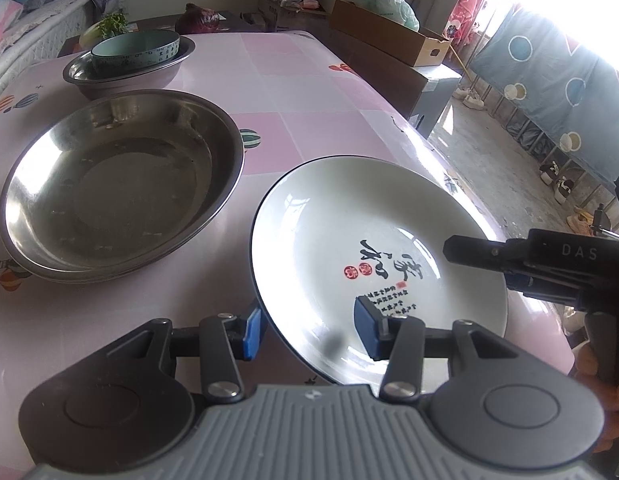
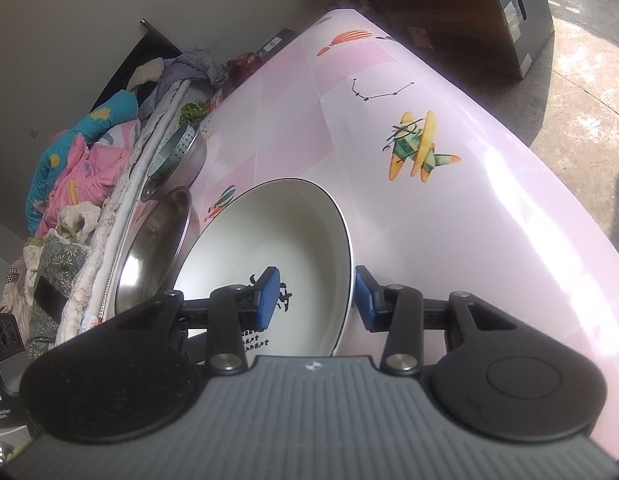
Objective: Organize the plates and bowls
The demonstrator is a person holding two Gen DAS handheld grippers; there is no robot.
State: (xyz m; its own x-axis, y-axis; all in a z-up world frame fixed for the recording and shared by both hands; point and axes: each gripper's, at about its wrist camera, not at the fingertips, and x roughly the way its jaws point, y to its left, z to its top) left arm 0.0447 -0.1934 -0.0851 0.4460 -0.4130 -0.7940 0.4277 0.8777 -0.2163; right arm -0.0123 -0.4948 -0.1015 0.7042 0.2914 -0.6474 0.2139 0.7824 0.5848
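On the pink counter (image 1: 309, 92) our left gripper (image 1: 309, 330) and right gripper (image 2: 315, 300) straddle, half-open, the white printed ceramic plate's (image 1: 349, 232) rim; stacking onto the wide steel plates (image 1: 121, 184) remains, we judge.

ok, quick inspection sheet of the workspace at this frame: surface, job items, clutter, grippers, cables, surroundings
surface: pink patterned tablecloth, glossy, no spills seen.
job's things: white plate with calligraphy near the table edge; large steel basin beside it, apart; teal bowl sitting inside a smaller steel bowl further back.
clutter: greens and a dark red object at the far edge.
grippers: left gripper and right gripper each straddle the plate's rim, one pad inside, one outside; gaps show, no clamp seen.
cables: nothing seen.
surroundings: bedding on one side, cardboard box, shoes on concrete floor.
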